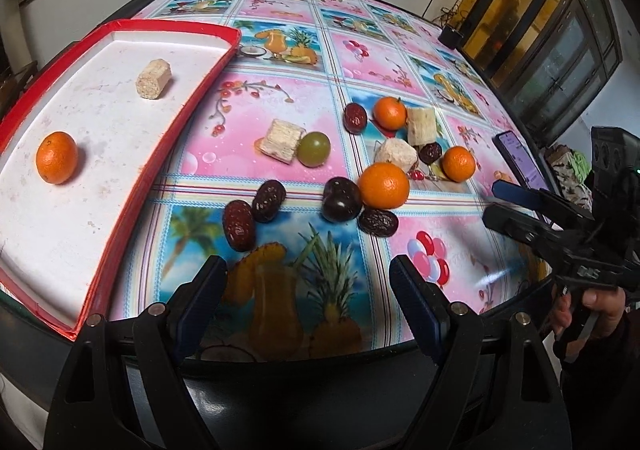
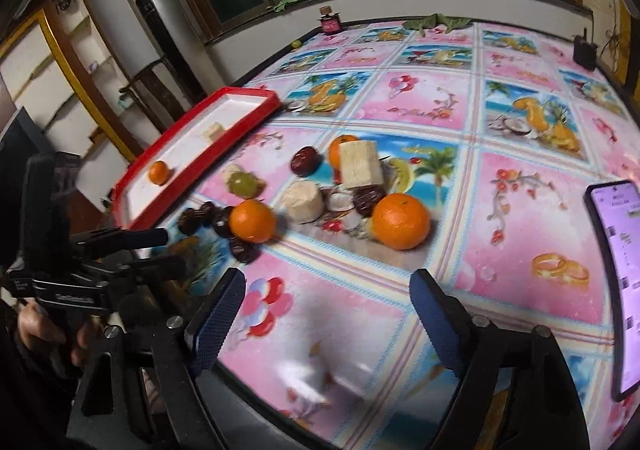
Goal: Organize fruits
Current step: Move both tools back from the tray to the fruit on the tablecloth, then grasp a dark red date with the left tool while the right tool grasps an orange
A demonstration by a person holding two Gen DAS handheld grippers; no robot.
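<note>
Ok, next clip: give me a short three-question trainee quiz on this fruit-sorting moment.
1. True or false: the red tray already holds an orange and a pale snack roll.
2. Multiple choice: what lies between the left gripper fingers? A) a date B) nothing, only tablecloth C) the green grape.
3. Fill in: the phone lies screen-up near the table's ____ edge in the right wrist view.

Key: 1 true; 2 B; 3 right.
</note>
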